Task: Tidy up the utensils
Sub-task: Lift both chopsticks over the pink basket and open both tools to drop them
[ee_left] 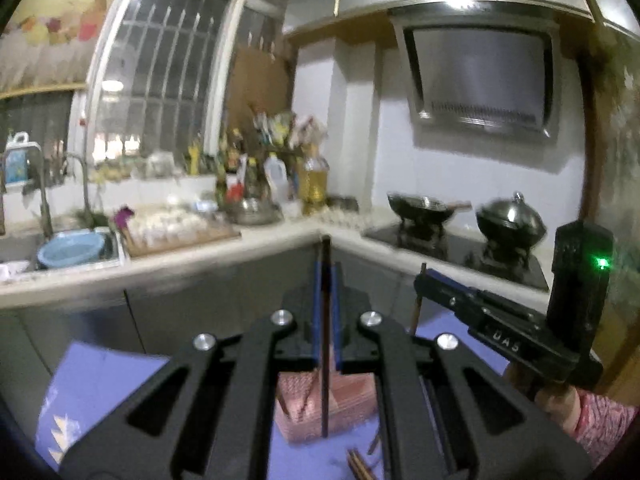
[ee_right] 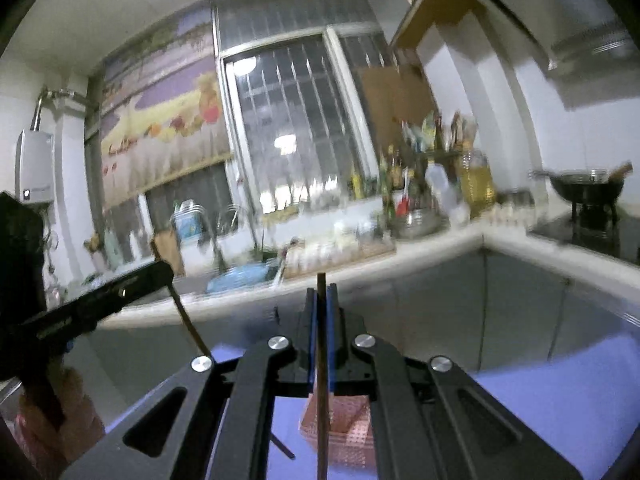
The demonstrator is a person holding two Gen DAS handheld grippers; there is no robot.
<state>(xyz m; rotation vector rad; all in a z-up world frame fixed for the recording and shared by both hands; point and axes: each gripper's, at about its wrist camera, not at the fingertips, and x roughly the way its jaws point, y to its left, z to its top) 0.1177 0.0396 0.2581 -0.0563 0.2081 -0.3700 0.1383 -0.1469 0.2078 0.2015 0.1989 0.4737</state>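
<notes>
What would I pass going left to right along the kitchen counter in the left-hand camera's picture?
Faucet → blue basin in the sink → cutting board → yellow oil bottle → open wok → lidded wok on the stove.

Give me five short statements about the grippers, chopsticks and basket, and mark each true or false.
1. The left gripper is shut on a chopstick. True.
2. The right gripper is open. False: it is shut on a chopstick.
3. The basket is blue. False: it is pink.
4. The basket stands on a blue cloth. True.
5. Both chopsticks lie in the basket. False: each is gripped between fingers.
</notes>
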